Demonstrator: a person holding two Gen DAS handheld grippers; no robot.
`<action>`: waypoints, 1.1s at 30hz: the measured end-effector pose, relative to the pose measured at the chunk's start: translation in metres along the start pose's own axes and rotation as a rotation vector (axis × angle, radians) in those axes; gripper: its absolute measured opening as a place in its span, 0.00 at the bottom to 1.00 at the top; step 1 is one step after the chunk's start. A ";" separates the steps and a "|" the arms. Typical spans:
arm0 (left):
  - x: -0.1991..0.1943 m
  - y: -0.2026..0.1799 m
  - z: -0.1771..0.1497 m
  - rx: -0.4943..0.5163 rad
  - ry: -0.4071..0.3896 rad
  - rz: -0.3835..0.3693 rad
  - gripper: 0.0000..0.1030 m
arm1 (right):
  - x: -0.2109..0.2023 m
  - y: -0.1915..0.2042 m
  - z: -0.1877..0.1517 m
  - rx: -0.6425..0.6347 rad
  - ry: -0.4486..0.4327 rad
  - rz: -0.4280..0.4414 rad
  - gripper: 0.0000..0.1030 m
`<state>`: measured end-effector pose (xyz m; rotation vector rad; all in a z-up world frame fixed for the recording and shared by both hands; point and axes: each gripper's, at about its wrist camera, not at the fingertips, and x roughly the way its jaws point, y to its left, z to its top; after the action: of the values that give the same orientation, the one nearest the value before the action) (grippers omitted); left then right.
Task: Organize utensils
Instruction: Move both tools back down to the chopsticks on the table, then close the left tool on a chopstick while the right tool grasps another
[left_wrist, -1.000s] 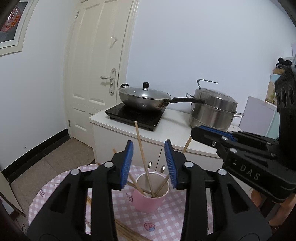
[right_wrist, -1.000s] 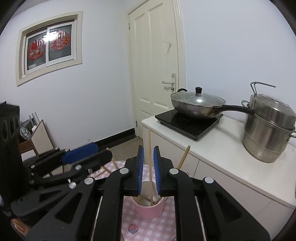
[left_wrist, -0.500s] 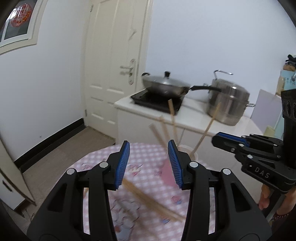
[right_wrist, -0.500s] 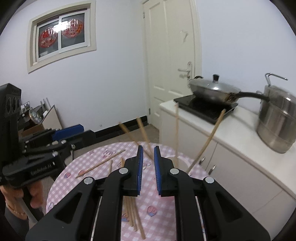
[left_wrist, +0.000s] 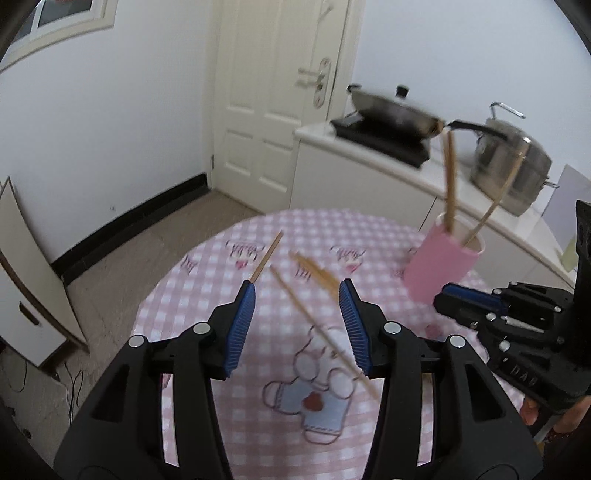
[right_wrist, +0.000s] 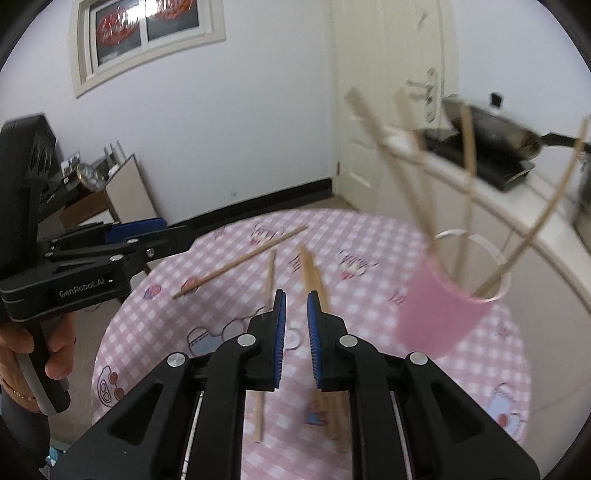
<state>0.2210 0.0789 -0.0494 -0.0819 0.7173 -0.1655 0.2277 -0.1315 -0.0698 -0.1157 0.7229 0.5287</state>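
Chopsticks (right_wrist: 240, 260) loose | left tongs (right_wrist: 173, 236) "GenRobot.AI" | right tongs (left_wrist: 441, 301) "DAS"

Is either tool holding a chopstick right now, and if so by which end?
Neither. The left tool is open and the right tool nearly shut, both empty.

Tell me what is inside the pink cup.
Wooden chopsticks stand leaning in the pink cylindrical cup, tops sticking out above its rim. Its wall hides their lower ends and the bottom.
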 end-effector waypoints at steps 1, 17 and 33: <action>0.005 0.003 -0.001 -0.002 0.015 0.004 0.46 | 0.009 0.004 -0.001 -0.003 0.016 0.006 0.11; 0.085 0.043 0.007 0.001 0.184 0.034 0.46 | 0.119 0.029 0.015 0.008 0.181 0.036 0.10; 0.138 0.053 0.024 0.054 0.258 0.045 0.46 | 0.160 0.017 0.036 0.025 0.247 0.025 0.10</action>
<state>0.3451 0.1070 -0.1276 0.0077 0.9703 -0.1541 0.3405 -0.0394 -0.1466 -0.1499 0.9728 0.5346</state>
